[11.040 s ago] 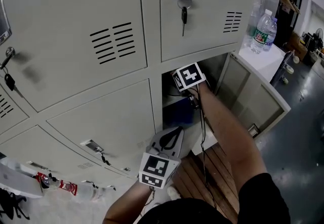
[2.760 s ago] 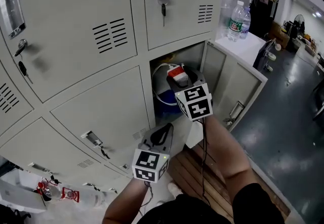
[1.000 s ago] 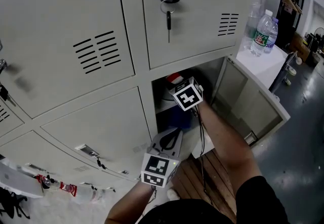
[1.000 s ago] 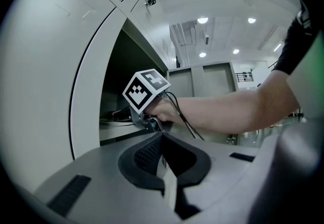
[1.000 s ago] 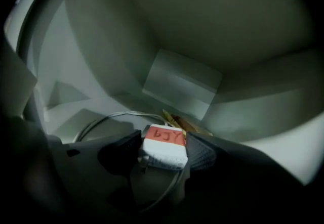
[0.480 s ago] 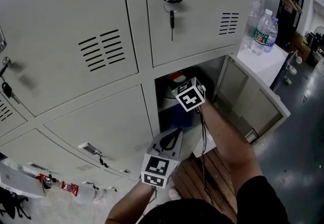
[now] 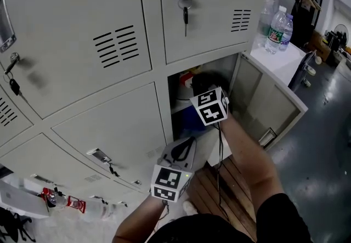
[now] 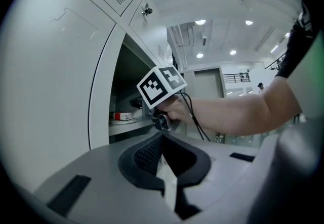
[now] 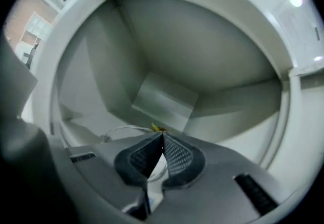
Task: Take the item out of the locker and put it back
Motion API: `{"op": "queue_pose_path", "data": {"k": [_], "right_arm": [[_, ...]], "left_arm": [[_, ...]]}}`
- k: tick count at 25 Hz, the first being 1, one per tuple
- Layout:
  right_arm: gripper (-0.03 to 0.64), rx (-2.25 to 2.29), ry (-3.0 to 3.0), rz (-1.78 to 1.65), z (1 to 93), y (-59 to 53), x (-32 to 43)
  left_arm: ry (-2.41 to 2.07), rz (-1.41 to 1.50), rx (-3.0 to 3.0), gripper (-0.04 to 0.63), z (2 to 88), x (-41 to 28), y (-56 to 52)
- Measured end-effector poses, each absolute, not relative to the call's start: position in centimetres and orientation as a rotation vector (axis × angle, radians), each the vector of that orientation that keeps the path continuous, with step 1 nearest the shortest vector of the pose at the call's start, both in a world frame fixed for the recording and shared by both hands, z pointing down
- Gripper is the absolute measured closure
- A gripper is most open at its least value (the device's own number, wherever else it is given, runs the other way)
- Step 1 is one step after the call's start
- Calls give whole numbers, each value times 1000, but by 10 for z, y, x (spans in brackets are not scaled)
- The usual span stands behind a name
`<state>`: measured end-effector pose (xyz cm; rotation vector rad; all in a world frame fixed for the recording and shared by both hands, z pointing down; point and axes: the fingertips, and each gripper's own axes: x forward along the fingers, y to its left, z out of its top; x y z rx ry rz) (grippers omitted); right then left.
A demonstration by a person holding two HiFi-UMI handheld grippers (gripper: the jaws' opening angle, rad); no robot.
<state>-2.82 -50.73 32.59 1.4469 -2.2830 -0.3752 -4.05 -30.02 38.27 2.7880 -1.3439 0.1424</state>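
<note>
The open locker compartment (image 7: 189, 91) holds a red and white item (image 7: 186, 78) on its shelf, also visible in the left gripper view as the item (image 8: 123, 116). My right gripper (image 9: 162, 135) sits at the compartment's mouth and points inside. Its jaws have just been closing; they are now shut with nothing between them. A white cord (image 9: 121, 130) and a yellow bit lie on the shelf ahead of it. Its marker cube (image 7: 211, 106) shows in the head view. My left gripper (image 8: 162, 137) hangs lower, outside the locker, shut and empty, with its cube (image 7: 169, 181) near the closed door below.
The compartment's door (image 7: 269, 106) stands swung out to the right. A key (image 7: 185, 5) hangs in the closed locker above. Two water bottles (image 7: 277, 30) stand on a white top at the right. A blue thing (image 7: 189, 118) sits under the shelf. Wooden slats (image 7: 219, 190) lie below.
The right gripper has drawn back from inside the compartment toward its mouth and risen a little. The red and white item stays on the shelf. The left gripper has barely shifted.
</note>
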Motion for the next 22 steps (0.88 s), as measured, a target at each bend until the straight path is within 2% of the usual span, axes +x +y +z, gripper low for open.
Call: {"op": "queue_pose_path", "data": {"k": [11, 22], "right_arm": [[617, 1509, -2468, -118, 341, -407, -21], [617, 1526, -2468, 50, 399, -296, -26]], "left_arm": [[-1320, 135, 2787, 592, 386, -59, -261], [-1242, 157, 2776, 592, 410, -74, -213]]}}
